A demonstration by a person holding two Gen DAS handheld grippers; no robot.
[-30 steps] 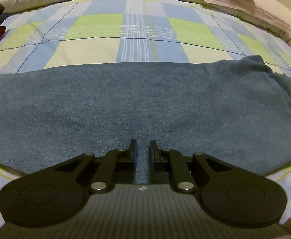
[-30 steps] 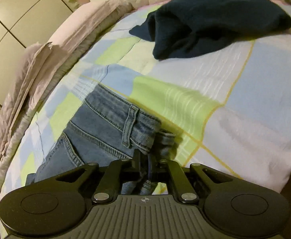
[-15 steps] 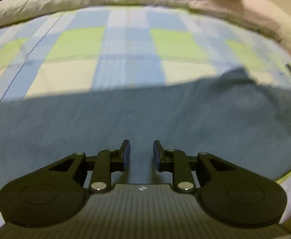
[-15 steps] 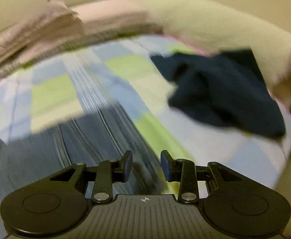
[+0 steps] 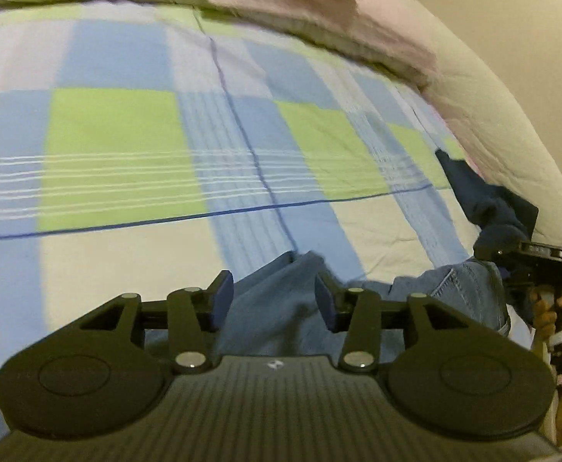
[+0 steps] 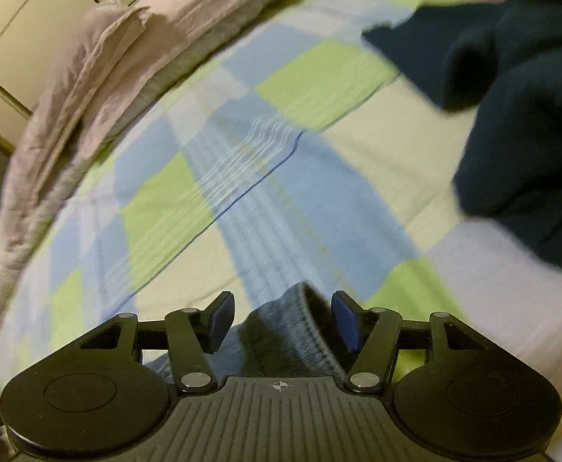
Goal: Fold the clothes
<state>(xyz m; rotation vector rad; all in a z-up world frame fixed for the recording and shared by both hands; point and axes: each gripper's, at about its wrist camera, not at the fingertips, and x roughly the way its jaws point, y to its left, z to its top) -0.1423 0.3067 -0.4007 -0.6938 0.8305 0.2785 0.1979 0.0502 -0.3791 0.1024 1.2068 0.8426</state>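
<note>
Blue jeans (image 5: 281, 308) lie on the checked bedspread, close under both cameras. In the left wrist view my left gripper (image 5: 274, 302) stands open, its fingers either side of a raised fold of denim without pinching it. At the right edge of that view a hand (image 5: 550, 304) holds the other gripper by the jeans' waistband (image 5: 457, 288). In the right wrist view my right gripper (image 6: 282, 319) is open too, with a stitched denim edge (image 6: 300, 327) rising between its blue pads (image 6: 344, 321).
A dark navy garment (image 6: 519, 107) lies bunched on the bedspread (image 6: 281, 173) to the right, also seen as a dark navy heap (image 5: 484, 200). A rolled pinkish duvet (image 5: 281, 0) runs along the far side. A pale cupboard (image 6: 23, 19) stands at the back left.
Both grippers have opened wide: the right let go of the jeans' waistband, the left spread from nearly shut. Both cameras swung and now see only small folds of denim.
</note>
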